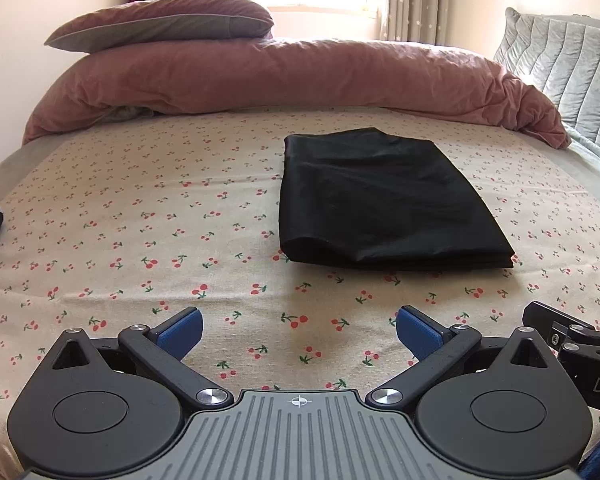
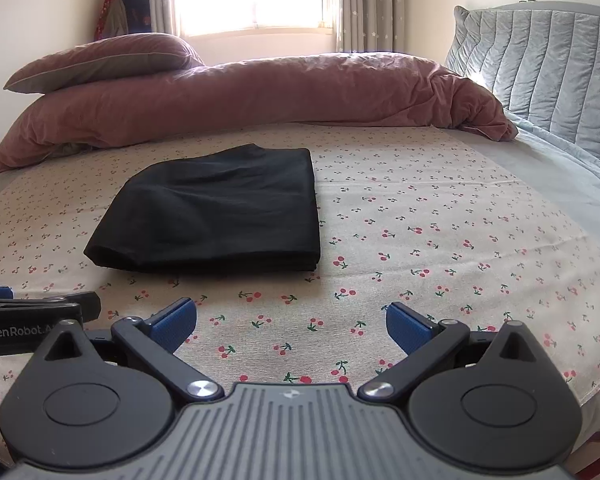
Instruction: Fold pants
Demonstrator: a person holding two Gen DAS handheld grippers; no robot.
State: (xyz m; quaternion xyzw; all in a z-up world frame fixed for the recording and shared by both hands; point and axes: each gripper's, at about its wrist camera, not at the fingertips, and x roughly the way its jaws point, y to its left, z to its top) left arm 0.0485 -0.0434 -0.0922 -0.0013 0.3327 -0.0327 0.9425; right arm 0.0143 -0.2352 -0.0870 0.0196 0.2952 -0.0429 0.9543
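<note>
Your right tongs (image 2: pixel 291 322) hang wide apart over the cherry-print sheet (image 2: pixel 440 240), gripping nothing. Ahead and to the left, the black pants (image 2: pixel 220 216) lie folded into a flat stack on the bed, well clear of the blue pads (image 2: pixel 172 320). Your left tongs (image 2: pixel 40 308) poke in at the left edge (jaw spread hard to judge from here). A pink duvet (image 2: pixel 260 96) is bunched behind the pants.
</note>
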